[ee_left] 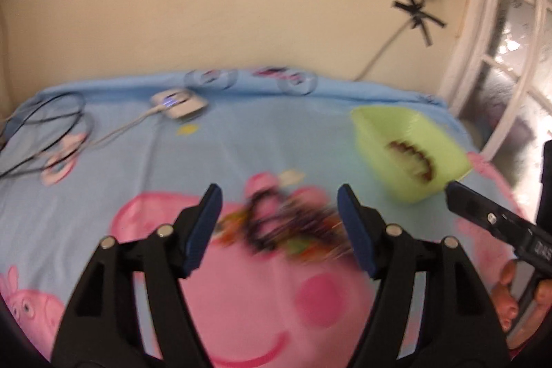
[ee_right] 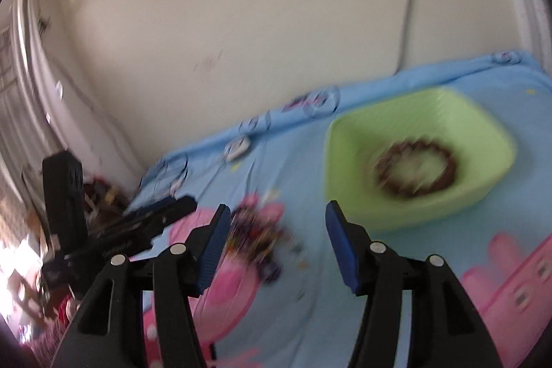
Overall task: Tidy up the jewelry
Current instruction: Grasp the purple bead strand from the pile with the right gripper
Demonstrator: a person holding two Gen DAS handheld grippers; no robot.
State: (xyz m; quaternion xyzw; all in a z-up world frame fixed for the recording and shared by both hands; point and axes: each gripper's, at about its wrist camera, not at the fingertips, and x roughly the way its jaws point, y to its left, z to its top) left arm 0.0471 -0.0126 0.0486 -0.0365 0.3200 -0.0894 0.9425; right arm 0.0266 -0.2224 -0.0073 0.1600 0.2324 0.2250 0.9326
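Jewelry's in one blurry tangled pile (ee_left: 286,226) on the cartoon blanket (ee_left: 241,133), one brown beaded bracelet (ee_right: 414,169) in one green bowl (ee_right: 348,140), both tools, left (ee_left: 279,223) and right (ee_right: 276,244), released and empty.

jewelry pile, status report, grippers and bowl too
Left gripper and right gripper: jaws open, empty. Jewelry pile loose on the sheet, blurred. One brown bracelet already in green bowl. Nothing in the way.
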